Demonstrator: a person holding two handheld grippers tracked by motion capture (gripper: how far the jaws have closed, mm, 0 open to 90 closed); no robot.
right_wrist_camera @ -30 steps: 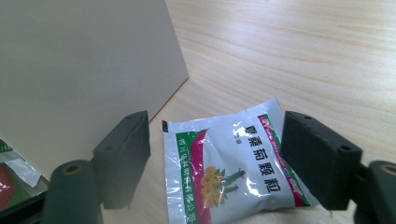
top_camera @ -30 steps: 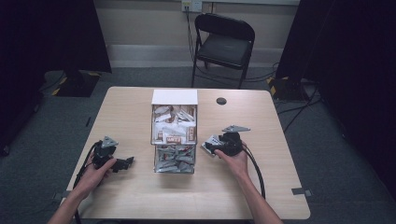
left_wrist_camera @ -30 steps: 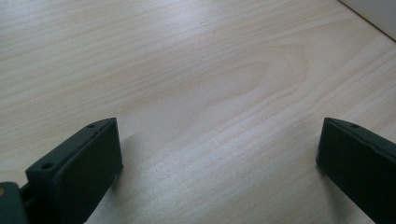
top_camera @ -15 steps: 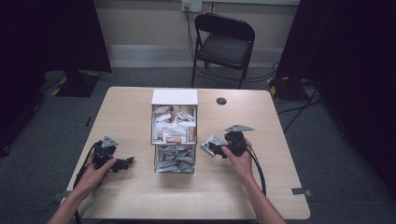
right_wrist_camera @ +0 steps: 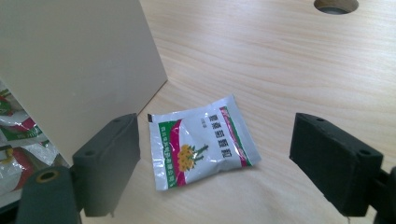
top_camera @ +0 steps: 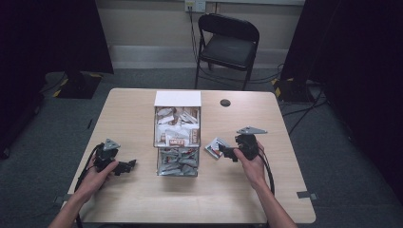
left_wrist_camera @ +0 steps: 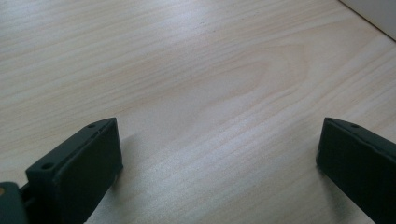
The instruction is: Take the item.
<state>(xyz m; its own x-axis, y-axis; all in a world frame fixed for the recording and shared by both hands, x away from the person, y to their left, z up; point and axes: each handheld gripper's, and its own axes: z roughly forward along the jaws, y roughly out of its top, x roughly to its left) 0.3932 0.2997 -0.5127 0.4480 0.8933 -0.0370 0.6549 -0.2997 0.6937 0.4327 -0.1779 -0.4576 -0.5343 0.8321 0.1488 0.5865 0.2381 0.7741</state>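
While the right gripper (right_wrist_camera: 212, 161) hovers over the pale wooden table (top_camera: 133, 114) with its two black jaws spread wide and nothing pressed between them, the small flat silver foil sachet with a green-and-magenta label and a yellow flower print (right_wrist_camera: 198, 140) lies flat on the wood directly ahead of and below that gap. The jaws have just been opening a little, and the sachet sits free between their lines, touched by neither.

Taking the clear-sided two-tier box full of similar sachets (top_camera: 177, 137) as the landmark, the sachet (top_camera: 216, 147) rests just beside the box's right wall, near its lower tier, apart from the wall but close. In the right gripper view its long axis runs from near-left to far-right, slanted across the gap, with one short end pointing toward the beige box wall.

The right gripper (top_camera: 228, 153) is plainly the nearer one, poised just to the sachet's right. The left gripper (top_camera: 127, 165) sits well off on the box's other side, its jaws (left_wrist_camera: 210, 154) also standing wide apart over bare wood, holding nothing.

Any re-grip would likely need the right hand to drop and turn so the jaws close across the sachet's narrow width.
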